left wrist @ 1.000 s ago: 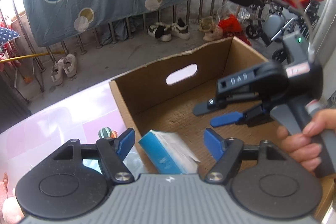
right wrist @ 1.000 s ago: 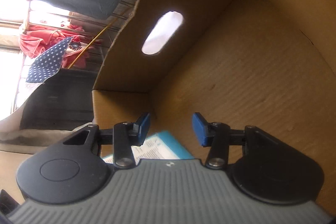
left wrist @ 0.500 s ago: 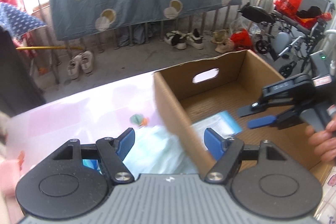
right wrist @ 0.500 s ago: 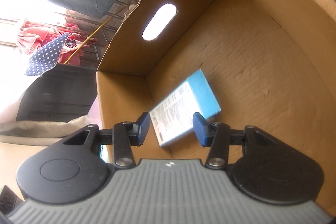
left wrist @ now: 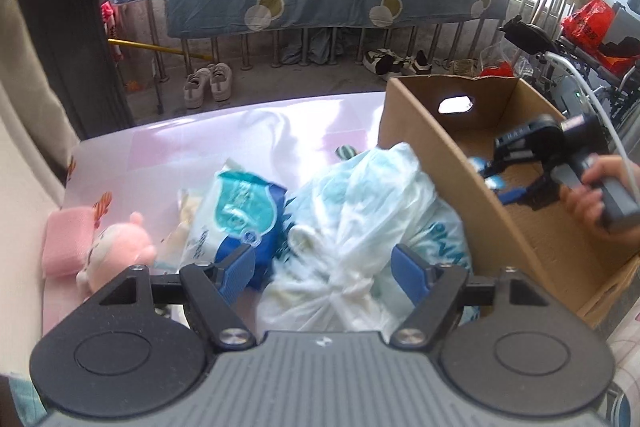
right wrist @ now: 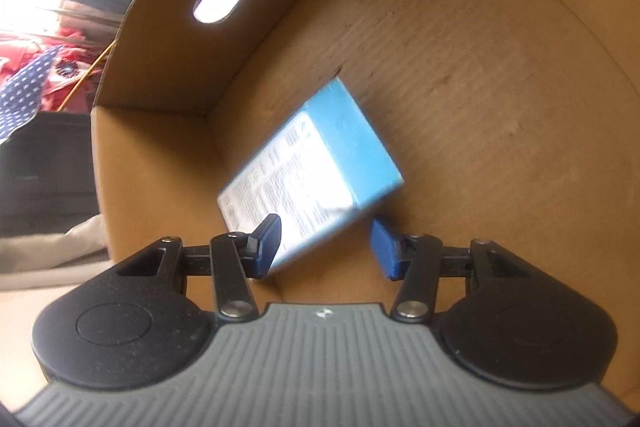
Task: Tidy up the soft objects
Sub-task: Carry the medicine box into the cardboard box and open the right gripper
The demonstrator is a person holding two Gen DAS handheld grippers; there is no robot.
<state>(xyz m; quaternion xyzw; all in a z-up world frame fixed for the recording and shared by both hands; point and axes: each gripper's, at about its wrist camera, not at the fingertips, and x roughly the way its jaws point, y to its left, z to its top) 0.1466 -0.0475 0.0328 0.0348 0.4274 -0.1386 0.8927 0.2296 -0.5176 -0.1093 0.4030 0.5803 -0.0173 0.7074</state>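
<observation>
So the soft stuff: we've got a knotted white plastic bag (left wrist: 360, 227) stuffed with soft packs, slumped on the pink worktop (left wrist: 200, 139) right against the cardboard box (left wrist: 460, 163). Just left of it sits a blue-and-white wipes pack (left wrist: 240, 211), then a pink plush toy (left wrist: 116, 247) near the edge. Inside the box a light blue packet (right wrist: 316, 163) lies flat on the floor, printed label up. Our left claw (left wrist: 324, 269) hangs over the bag, angled down, jaws opening, pads clear of it. Our right claw (right wrist: 324, 245) points down into the box, jaws opening over the packet's near end, gripping nothing.
</observation>
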